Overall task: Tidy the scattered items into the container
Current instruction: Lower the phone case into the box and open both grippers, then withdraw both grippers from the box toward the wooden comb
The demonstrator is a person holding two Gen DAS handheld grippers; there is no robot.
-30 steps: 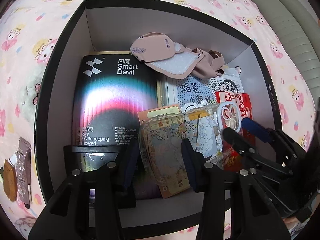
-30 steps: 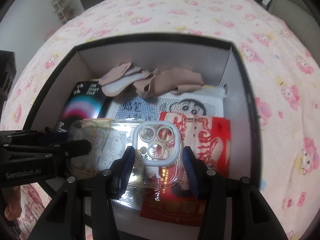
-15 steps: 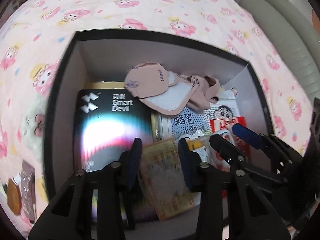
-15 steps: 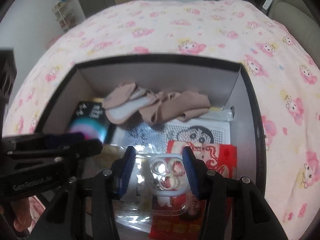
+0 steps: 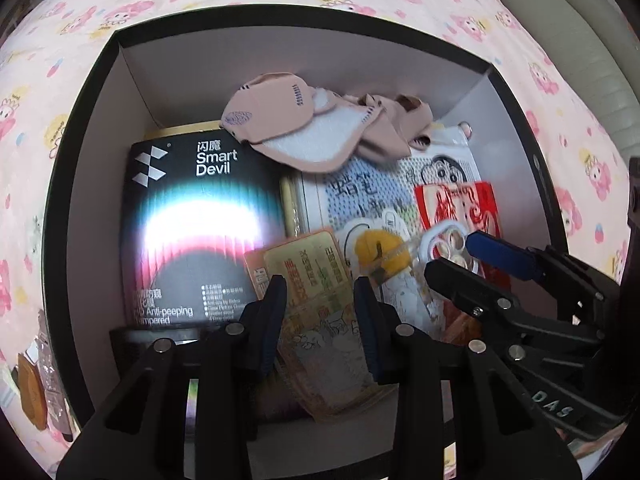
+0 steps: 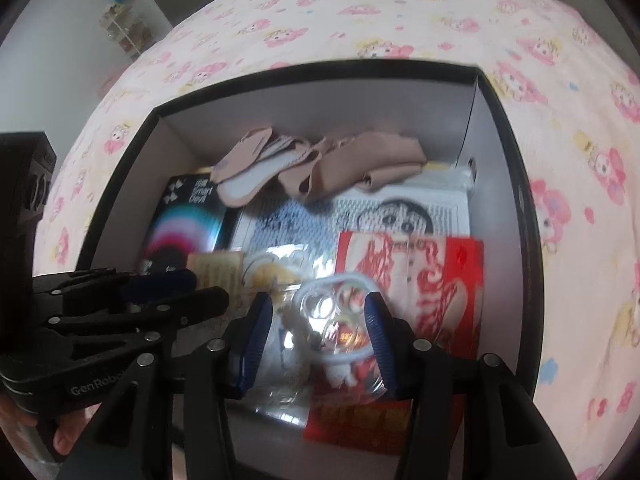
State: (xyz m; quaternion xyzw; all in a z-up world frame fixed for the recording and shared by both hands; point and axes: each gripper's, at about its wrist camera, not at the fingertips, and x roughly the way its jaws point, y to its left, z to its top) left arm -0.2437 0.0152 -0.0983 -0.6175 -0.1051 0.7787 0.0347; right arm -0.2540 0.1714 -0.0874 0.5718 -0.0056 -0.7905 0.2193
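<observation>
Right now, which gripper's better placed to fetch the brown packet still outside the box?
Left. The brown packet lies on the bedspread beyond the box's left wall, on the left gripper's side; the right gripper sits farther right, over the clear phone case.

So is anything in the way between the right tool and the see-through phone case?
No, nothing visible is. The right tool has its fingers on either side of the clear phone case, inside the black box. The case lies on the red packet below it.
</observation>
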